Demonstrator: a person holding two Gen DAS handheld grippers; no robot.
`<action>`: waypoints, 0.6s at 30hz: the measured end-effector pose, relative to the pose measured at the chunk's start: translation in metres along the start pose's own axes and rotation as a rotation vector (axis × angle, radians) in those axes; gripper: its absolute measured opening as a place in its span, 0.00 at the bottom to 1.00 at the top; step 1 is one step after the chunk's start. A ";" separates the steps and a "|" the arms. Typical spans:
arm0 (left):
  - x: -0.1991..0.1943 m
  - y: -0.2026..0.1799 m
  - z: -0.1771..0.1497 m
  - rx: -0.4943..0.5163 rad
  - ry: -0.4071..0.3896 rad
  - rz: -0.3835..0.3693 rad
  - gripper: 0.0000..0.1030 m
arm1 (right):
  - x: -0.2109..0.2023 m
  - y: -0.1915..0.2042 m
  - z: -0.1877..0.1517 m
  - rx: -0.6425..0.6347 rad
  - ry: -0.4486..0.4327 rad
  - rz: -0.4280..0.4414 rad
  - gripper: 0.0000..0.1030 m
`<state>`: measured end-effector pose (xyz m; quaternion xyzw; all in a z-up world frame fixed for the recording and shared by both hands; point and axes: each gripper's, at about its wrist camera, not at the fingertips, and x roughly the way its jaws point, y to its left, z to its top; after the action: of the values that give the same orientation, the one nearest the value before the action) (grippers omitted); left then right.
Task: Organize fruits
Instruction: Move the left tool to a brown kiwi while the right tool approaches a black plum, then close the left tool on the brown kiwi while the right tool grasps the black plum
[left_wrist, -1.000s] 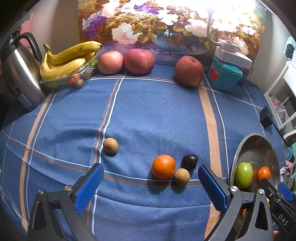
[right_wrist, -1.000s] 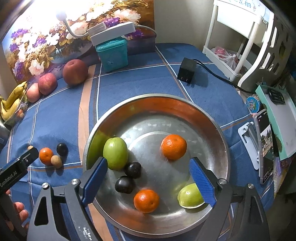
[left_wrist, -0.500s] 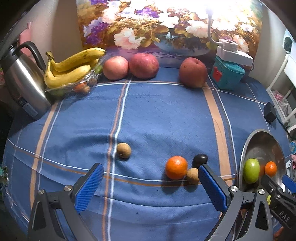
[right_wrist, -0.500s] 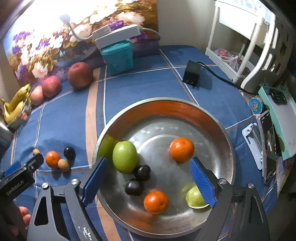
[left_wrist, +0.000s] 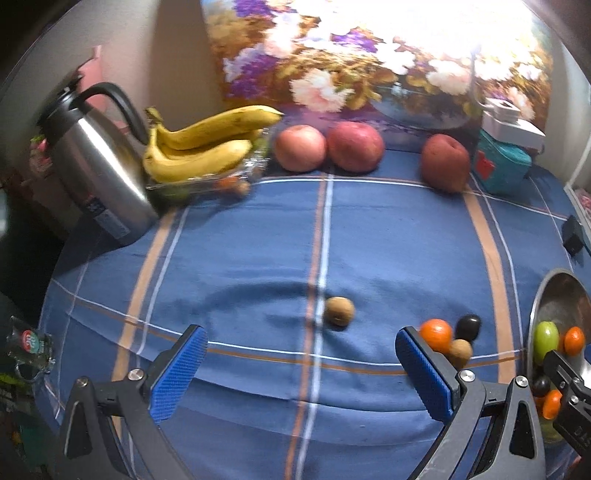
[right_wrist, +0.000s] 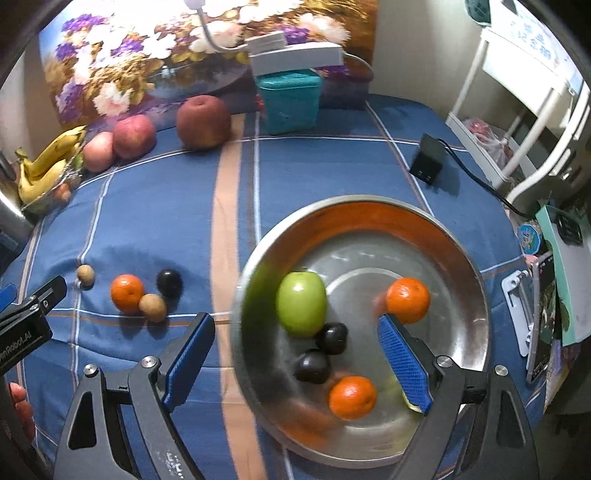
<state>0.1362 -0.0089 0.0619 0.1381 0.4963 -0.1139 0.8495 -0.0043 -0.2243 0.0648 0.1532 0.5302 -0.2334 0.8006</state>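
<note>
- Blue plaid cloth covers the tabletop (left_wrist: 258, 240), with a flower painting (left_wrist: 369, 55) along the far wall and a steel kettle (left_wrist: 96, 173), bananas (left_wrist: 207, 147) and three large apples (left_wrist: 354, 146) lined up far back
- At the right sits a steel bowl (right_wrist: 476, 280), already holding a green apple (right_wrist: 302, 302), oranges and dark plums
- Loose fruit not yet gathered: a small brown fruit (left_wrist: 339, 311) alone near the middle, and further right a cluster of an orange (left_wrist: 436, 334), a dark plum (left_wrist: 468, 326) and a second brown fruit (left_wrist: 460, 350), touching or nearly so
- Left tongs (left_wrist: 295, 373) are spread wide and empty, hanging above the cloth with the lone brown fruit just beyond them
- Right tongs (right_wrist: 295, 356) are also wide and empty, over the near left rim of the bowl
- Likely next pick is the lone brown fruit; it is small and round, so a closing pad that meets it off-centre could squirt it away across the cloth
- Reaching into the cluster risks nudging the neighbours apart, since they sit so close
- Both views are blurred, so fine contact is hard to judge
</note>
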 end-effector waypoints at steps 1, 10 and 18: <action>-0.001 0.006 0.001 -0.009 -0.003 0.011 1.00 | -0.001 0.003 0.001 -0.004 -0.002 0.007 0.87; -0.005 0.039 0.003 -0.086 -0.014 0.029 1.00 | -0.009 0.032 0.002 -0.047 -0.038 0.085 0.87; 0.002 0.043 0.006 -0.116 -0.001 -0.013 1.00 | -0.010 0.045 0.009 -0.011 -0.067 0.199 0.87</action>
<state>0.1567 0.0287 0.0679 0.0855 0.5027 -0.0903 0.8555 0.0239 -0.1891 0.0773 0.1928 0.4864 -0.1551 0.8380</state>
